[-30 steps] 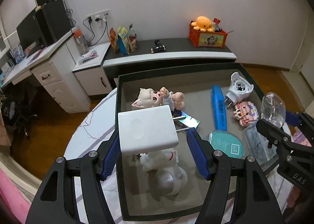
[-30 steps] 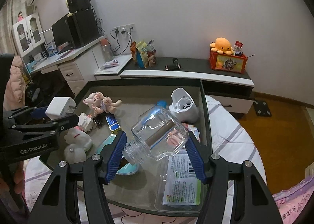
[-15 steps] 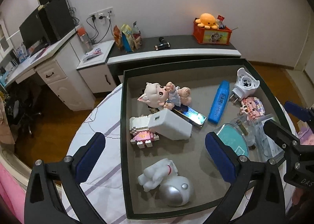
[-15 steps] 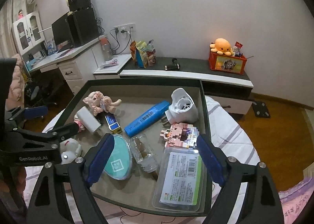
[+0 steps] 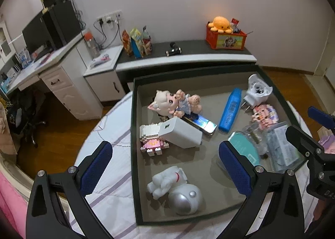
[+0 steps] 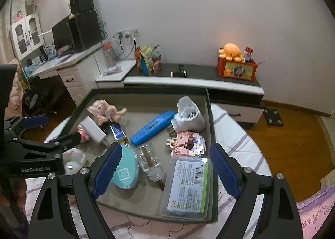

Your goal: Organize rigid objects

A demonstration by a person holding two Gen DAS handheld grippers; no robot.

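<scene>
Released since a second ago: white square charger block [image 5: 181,135] and clear glass jar [image 6: 151,162], both now lying in the dark shallow rectangular tray [image 5: 134,155]. Left gripper [image 5: 170,168] wide and empty, hovering with the charger ahead between its jaws, propped on a pink-and-white brick figure [image 5: 151,139]. Right gripper [image 6: 165,173] likewise wide and empty, jar ahead between its jaws beside a teal round tin [image 6: 125,168]. Probably between placements; next move calls for picking another loose piece outside the tray, none visible.
</scene>
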